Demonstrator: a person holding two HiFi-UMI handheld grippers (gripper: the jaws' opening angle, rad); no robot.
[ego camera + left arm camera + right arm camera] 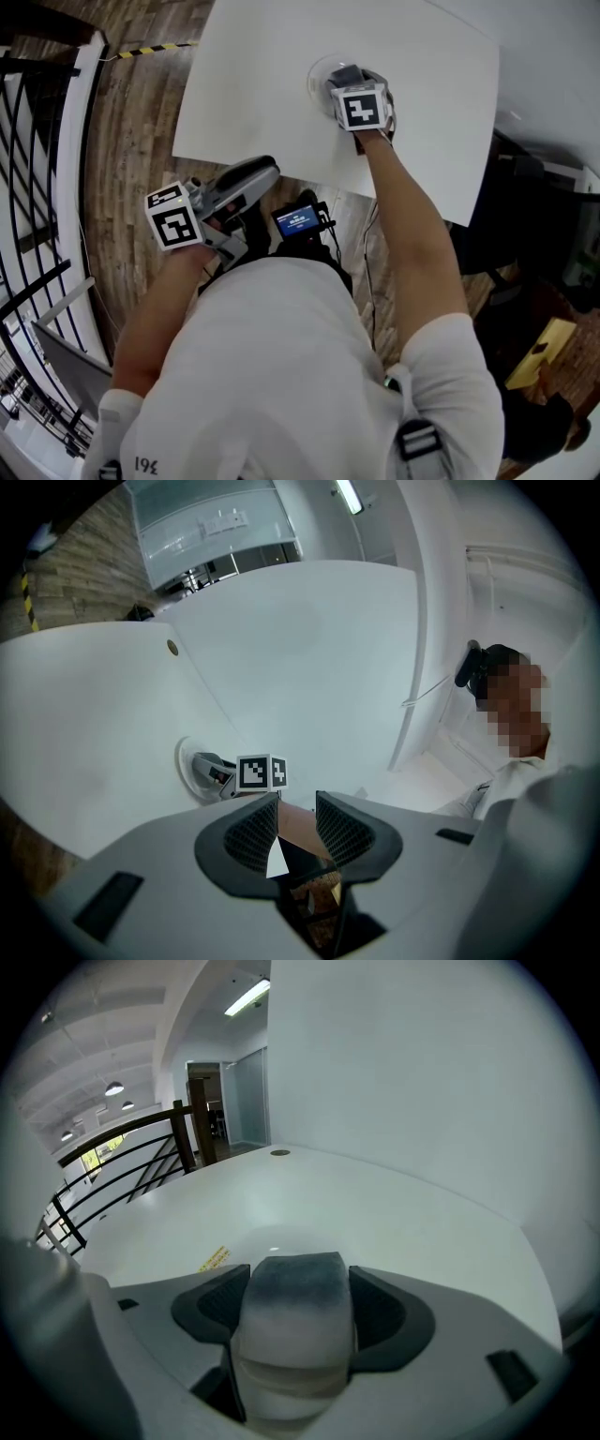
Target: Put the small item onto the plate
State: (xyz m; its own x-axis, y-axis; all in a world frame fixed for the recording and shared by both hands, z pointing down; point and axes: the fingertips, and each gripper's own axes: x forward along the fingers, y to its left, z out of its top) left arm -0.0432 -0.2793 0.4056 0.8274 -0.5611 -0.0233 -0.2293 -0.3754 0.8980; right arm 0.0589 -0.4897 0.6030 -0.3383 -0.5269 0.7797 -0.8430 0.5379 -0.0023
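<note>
A small grey-and-white soft item [292,1321] is clamped between the jaws of my right gripper [295,1283]. In the head view that gripper [349,79] hangs over the pale round plate [317,77] near the far side of the white table [253,103]; the item itself barely shows there. Part of the plate's rim [272,1237] shows just beyond the item. My left gripper [266,171] is held off the table's near edge, its jaws a little apart with nothing between them [298,816]. From it I see the plate [186,763] and the right gripper [216,772].
A black railing [37,187] runs along the left over the wood floor. A device with a blue screen [298,221] sits at the person's chest. A yellow sticker [214,1258] lies on the table. A person [511,752] sits beyond the table's right side.
</note>
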